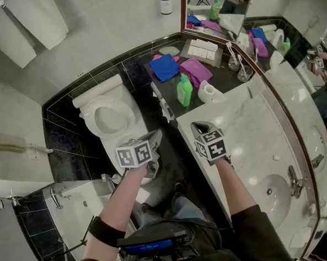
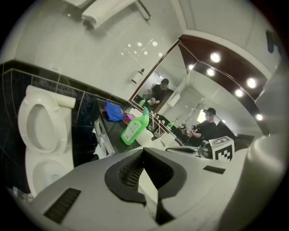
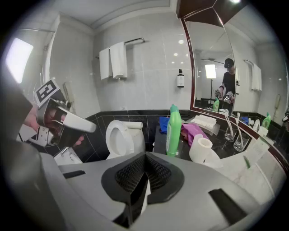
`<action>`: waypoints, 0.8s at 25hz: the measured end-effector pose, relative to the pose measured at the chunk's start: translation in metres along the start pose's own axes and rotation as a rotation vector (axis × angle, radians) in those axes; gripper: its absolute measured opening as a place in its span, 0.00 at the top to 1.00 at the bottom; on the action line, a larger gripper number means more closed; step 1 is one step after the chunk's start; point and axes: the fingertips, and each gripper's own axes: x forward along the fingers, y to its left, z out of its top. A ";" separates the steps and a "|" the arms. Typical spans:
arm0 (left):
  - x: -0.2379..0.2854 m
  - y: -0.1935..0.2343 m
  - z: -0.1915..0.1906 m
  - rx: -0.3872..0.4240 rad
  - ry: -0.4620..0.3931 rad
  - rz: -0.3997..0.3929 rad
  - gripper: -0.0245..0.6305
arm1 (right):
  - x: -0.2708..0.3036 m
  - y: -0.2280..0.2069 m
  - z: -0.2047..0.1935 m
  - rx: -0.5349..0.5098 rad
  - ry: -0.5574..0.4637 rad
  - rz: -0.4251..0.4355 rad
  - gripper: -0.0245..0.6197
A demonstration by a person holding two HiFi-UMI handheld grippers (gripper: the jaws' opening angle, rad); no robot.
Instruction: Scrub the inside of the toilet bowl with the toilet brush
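Left gripper [image 2: 143, 153] clenched on nothing, right gripper [image 3: 145, 158] likewise shut and empty, both held on the near side of the toilet bowl [image 1: 106, 117], open, far left by the black tiles. No toilet brush in either grip (none made out anywhere) — scrubbing not yet begun. Green bottle [image 1: 183, 90] on the dark counter, right.

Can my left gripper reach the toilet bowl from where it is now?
Probably yes: the left gripper hovers near the toilet bowl, lid up, nothing between; its jaws are shut and empty.
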 end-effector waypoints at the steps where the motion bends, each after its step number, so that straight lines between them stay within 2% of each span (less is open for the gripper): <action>1: -0.008 0.005 -0.003 0.011 -0.009 0.015 0.96 | -0.001 0.009 0.001 0.007 -0.005 0.005 0.95; 6: -0.057 0.039 -0.015 0.095 -0.066 0.125 0.96 | -0.001 0.059 0.003 0.023 -0.029 0.037 0.95; 10: -0.112 0.073 -0.020 0.198 -0.122 0.270 0.96 | 0.006 0.104 0.012 0.000 -0.047 0.076 0.95; 16: -0.199 0.120 -0.043 0.265 -0.189 0.418 0.96 | 0.022 0.178 0.015 -0.034 -0.045 0.157 0.95; 20: -0.273 0.150 -0.073 0.221 -0.228 0.507 0.96 | 0.028 0.230 0.015 -0.052 -0.054 0.192 0.95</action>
